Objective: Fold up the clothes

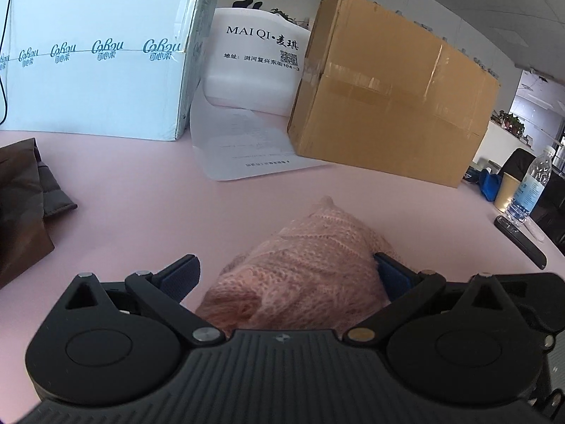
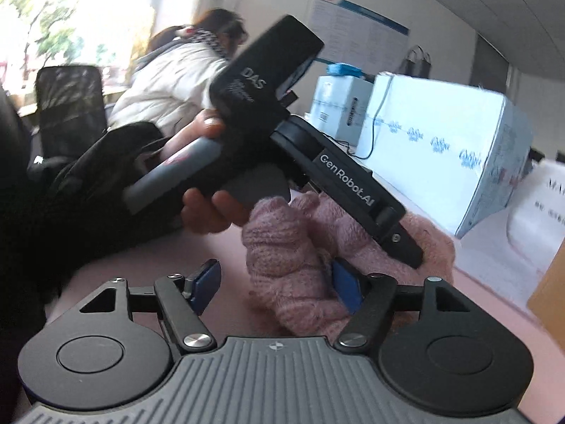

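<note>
Pink knit (image 1: 310, 268) between spread fingers (image 1: 182, 275)

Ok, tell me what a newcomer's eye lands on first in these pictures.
The fuzzy pink knit sweater, bunched on the pink table between the open jaws of both grippers. Behind it stand a pale blue printed box and a taped brown cardboard box. In the right wrist view, a hand holds the left gripper over the sweater.

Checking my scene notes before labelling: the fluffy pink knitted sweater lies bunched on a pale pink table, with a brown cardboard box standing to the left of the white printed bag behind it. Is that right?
Not quite. In the left wrist view the brown cardboard box stands to the right of the white printed bag, not the left. The rest holds: the fluffy pink knitted sweater lies bunched on the pale pink table.
</note>
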Demonstrator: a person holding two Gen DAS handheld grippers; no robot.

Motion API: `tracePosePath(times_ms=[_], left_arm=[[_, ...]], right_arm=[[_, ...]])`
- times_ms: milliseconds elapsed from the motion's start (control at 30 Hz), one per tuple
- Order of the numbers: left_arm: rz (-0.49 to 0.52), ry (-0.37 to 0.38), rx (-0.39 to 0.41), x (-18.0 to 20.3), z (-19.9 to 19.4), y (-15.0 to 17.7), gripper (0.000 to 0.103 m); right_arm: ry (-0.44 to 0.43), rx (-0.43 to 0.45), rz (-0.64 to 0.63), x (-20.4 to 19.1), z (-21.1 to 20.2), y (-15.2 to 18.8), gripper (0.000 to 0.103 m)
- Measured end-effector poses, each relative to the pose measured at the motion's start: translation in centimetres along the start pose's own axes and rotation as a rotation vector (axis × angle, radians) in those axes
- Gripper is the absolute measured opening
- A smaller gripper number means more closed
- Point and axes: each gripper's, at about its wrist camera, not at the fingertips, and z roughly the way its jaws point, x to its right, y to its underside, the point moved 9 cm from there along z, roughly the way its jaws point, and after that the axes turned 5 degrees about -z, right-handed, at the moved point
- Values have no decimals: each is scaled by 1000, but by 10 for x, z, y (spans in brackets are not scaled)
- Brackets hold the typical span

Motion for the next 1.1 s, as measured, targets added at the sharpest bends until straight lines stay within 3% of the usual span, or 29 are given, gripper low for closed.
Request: tracePosePath(times_ms=[67, 100, 133, 167, 233, 333, 400, 567, 700, 833, 867, 1000, 1033, 1100], left_arm=[[-6, 3, 0, -1, -1, 1, 103], [-9, 3, 2, -1, -3, 2, 103], [-11, 3, 4, -2, -4, 2, 103], [-11, 1, 7, -3, -5, 3, 103], [-4, -2, 13, -3, -7, 3, 103], [17, -12, 25, 0, -8, 4, 103], [29, -17, 31, 1, -9, 4, 103], [31, -19, 28, 1, -9, 5, 103], [20, -19, 20, 0, -8, 5, 103], [6, -14, 6, -1, -6, 7, 103], [6, -13, 4, -1, -5, 7, 103], [16, -28, -2, 0, -3, 9, 103], [11, -36, -1, -1, -3, 9, 103], [-6, -46, -3, -5, -2, 9, 103]], right_arm=[[-34, 18, 66, 2, -16, -1, 67], [-68, 51, 170, 16, -28, -3, 68], [-80, 100, 312, 38, -40, -3, 76], [-62, 129, 429, 55, -47, -1, 87], [-16, 144, 593, 79, -52, 8, 90], [55, 91, 904, 119, -43, 43, 90], [61, 33, 1030, 129, -30, 66, 90], [-18, -9, 1095, 120, -13, 71, 90], [-20, -4, 1068, 108, -20, 71, 91], [-17, -10, 1002, 99, -10, 67, 103], [-15, -32, 905, 88, 0, 59, 103], [82, -76, 814, 76, 21, 49, 103], [97, -80, 814, 76, 24, 47, 101], [143, -73, 825, 73, 23, 47, 83]])
